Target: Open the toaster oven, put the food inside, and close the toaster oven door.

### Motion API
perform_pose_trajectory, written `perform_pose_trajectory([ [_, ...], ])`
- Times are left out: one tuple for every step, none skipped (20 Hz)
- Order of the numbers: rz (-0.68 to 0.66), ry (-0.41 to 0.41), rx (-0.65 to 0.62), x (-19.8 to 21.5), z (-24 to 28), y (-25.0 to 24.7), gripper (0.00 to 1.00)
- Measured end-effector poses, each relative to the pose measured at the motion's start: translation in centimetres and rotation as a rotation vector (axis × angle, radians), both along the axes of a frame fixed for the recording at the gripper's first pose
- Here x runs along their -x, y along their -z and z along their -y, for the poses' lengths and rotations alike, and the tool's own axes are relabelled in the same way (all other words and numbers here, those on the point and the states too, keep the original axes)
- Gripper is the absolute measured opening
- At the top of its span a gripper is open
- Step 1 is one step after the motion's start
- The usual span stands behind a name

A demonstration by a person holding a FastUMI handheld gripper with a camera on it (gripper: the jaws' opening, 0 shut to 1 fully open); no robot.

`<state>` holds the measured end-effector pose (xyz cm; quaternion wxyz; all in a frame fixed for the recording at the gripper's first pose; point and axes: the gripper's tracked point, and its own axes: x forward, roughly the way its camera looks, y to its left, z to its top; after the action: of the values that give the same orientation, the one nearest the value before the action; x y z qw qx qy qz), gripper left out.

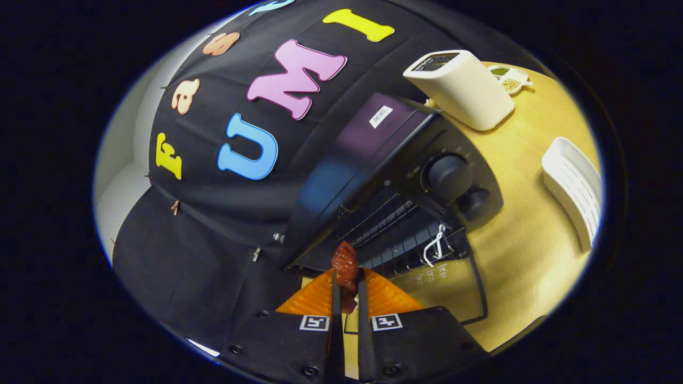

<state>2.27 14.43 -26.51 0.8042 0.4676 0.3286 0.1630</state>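
Observation:
A black toaster oven [384, 160] stands on the wooden table [523, 250], its glass door [453, 288] folded down open toward me and its wire rack [384, 224] showing inside. My gripper [347, 277] is shut on a reddish-brown piece of food [345, 265], which sticks up between the two fingers. The food hangs just in front of the oven's opening, above the left end of the lowered door. The whole view is tilted.
A cream pop-up toaster [464, 88] stands beyond the oven, with a small white dish of grains [509, 79] behind it. A white ribbed rack [573, 189] lies on the table to the right. Two black knobs [451, 176] sit on the oven's right panel.

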Motion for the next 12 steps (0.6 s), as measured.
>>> perform_pose_trajectory([
  [-0.002, 0.004, -0.004, -0.5, -0.8, 0.6, 0.14],
  [-0.004, 0.009, -0.007, -0.9, -1.3, 1.2, 0.14],
  [-0.006, 0.015, -0.01, -1.4, -1.8, 1.8, 0.14],
  [-0.007, 0.02, -0.016, -1.9, -2.1, 2.2, 0.14],
  [-0.005, 0.024, -0.024, -2.2, -2.3, 2.4, 0.14],
  [0.003, 0.032, -0.032, -2.8, -2.5, 2.7, 0.14],
  [0.011, 0.037, -0.036, -3.3, -2.6, 2.9, 0.14],
  [0.021, 0.04, -0.034, -3.7, -2.7, 3.2, 0.14],
  [0.028, 0.041, -0.027, -4.1, -2.8, 3.5, 0.14],
  [0.035, 0.041, -0.017, -4.4, -2.9, 3.8, 0.14],
  [0.043, 0.045, 0.02, -4.9, -2.8, 4.3, 0.14],
  [0.061, 0.048, 0.062, -5.2, -2.6, 4.8, 0.14],
])
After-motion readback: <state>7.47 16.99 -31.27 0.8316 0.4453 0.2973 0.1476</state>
